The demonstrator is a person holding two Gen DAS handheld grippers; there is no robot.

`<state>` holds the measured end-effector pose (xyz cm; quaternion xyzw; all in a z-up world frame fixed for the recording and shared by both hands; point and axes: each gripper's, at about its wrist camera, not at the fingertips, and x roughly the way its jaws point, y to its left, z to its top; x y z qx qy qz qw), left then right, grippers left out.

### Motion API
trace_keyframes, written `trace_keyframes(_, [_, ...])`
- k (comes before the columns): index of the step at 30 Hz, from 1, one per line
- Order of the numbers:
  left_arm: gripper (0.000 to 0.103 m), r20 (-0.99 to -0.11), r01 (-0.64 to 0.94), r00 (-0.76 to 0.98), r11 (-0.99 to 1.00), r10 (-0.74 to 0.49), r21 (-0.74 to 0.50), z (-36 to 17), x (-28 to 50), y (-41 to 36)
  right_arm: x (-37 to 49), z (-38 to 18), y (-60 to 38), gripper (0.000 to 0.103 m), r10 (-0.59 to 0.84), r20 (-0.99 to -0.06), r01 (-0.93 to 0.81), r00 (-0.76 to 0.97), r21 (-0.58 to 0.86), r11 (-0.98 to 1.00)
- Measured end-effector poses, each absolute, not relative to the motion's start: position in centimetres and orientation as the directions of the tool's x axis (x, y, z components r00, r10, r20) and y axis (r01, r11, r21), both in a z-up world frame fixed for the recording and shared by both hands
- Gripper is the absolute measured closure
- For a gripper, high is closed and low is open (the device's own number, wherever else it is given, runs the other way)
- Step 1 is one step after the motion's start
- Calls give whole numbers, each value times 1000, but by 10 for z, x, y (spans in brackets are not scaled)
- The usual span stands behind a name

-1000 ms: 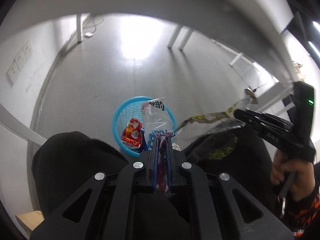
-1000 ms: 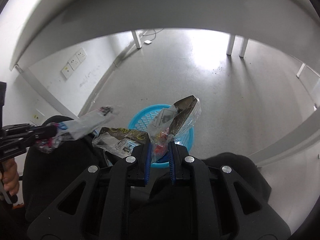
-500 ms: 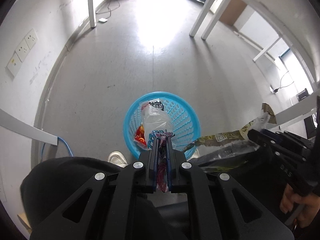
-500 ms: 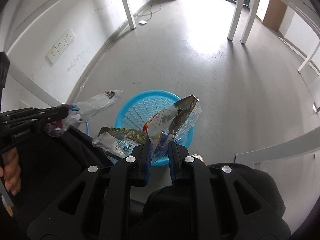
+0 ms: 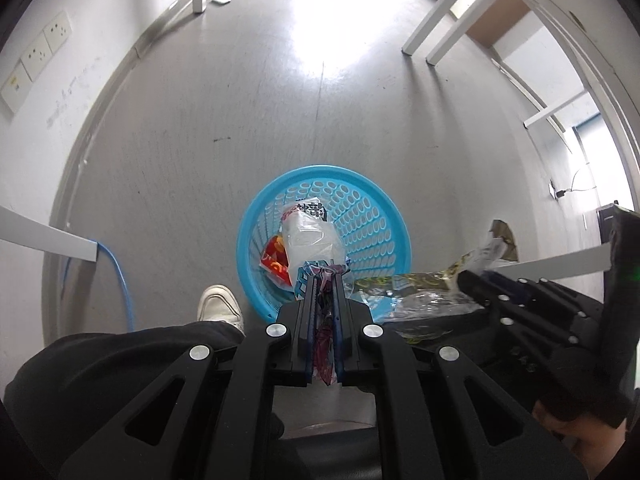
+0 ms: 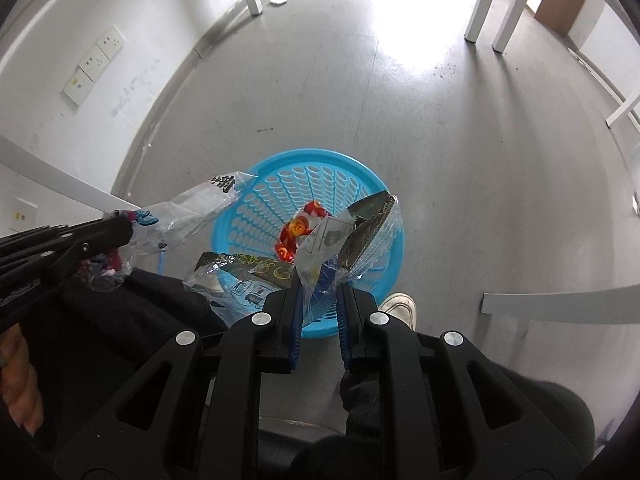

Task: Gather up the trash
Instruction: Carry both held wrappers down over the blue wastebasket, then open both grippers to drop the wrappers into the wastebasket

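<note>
Jaws nearly closed—left gripper (image 5: 323, 276) pinching clear wrapper (image 5: 310, 236), right gripper (image 6: 319, 286) dark wrapper (image 6: 366, 226).

Your left gripper (image 5: 323, 280) points steeply down at the floor, its blue-lined jaws clamped on a clear plastic wrapper (image 5: 310, 236) with dark printed characters at its far end and red-purple print between the pads. The wrapper's free end hangs over the blue basket (image 5: 362, 216), which already holds a red and orange packet (image 5: 274, 260) (partly hidden behind the wrapper). Off to the right, your right gripper (image 5: 466, 280) grips a crumpled yellow-and-clear wrapper (image 5: 416, 292) that reaches toward the basket's near rim. A white shoe (image 5: 219, 305) sits on the grey floor just left of the basket, beside a blue cable (image 5: 120, 280).
</note>
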<state>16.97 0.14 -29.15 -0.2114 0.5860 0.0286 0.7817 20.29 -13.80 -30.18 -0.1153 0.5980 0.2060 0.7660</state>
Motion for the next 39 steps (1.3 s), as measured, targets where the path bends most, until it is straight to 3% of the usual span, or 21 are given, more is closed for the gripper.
trace_keyframes(27, [97,-932,-471,104,808,-347,-354,-406,250,19,284,-434,-118,85,-7,-999,-347,-35,6,938])
trace_keyframes(28, [95,-927,-480,105,798,-360,-364,-408,251,20,285,-434,-118,80,-4,-999,-344,-34,8,939])
trace_keyframes(30, [76,-918,-490,111,783,-380,-383,-411,250,22,286,-434,-118,68,-1,-1000,-334,-30,9,943])
trace_keyframes(31, [54,-920,-493,122,782,-371,-381,-411,250,23,287,-434,-119,62,0,-1000,-330,-27,9,944])
trace_keyframes(39, [51,-936,-496,145,795,-321,-350,-401,243,22,284,-427,-121,51,23,-1000,-319,-20,28,947])
